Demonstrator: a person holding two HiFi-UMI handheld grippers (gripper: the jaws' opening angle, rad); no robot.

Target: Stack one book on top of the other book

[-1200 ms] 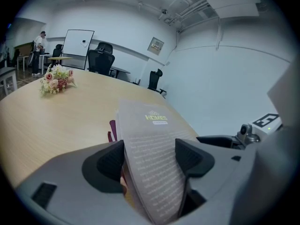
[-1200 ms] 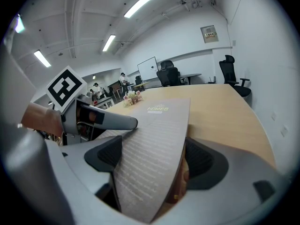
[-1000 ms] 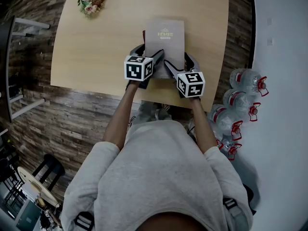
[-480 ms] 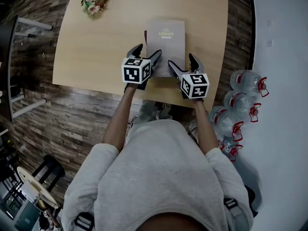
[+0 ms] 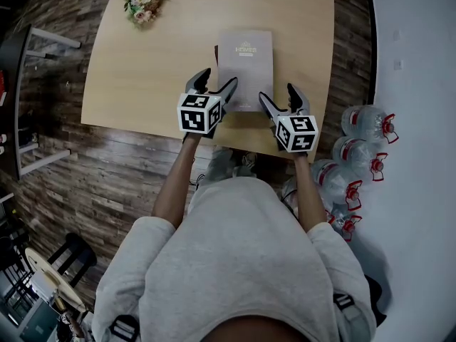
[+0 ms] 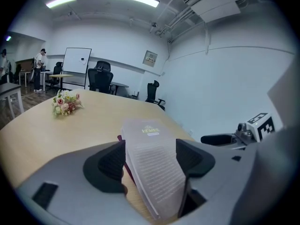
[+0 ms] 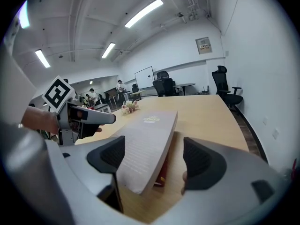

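Note:
A grey book (image 5: 245, 70) lies on a dark red book (image 5: 215, 54), of which only a thin edge shows at its left. Both rest on the wooden table (image 5: 157, 70). My left gripper (image 5: 216, 83) hovers open above the stack's near left corner. My right gripper (image 5: 280, 98) hovers open off its near right corner; its jaws have just been closing a little, with nothing pressed between them. In the left gripper view the grey book (image 6: 150, 139) shows ahead between the spread jaws, as it does in the right gripper view (image 7: 150, 135), above the red book (image 7: 161, 175).
A small bunch of flowers (image 5: 142, 6) lies at the table's far left. Large water bottles (image 5: 356, 148) stand on the floor at the right. The table's near edge (image 5: 214, 137) runs just under my grippers. Office chairs (image 6: 98, 78) stand beyond the table.
Both grippers have drawn back toward the person and risen, off the grey book's near end. The book stack has stayed where it lay.

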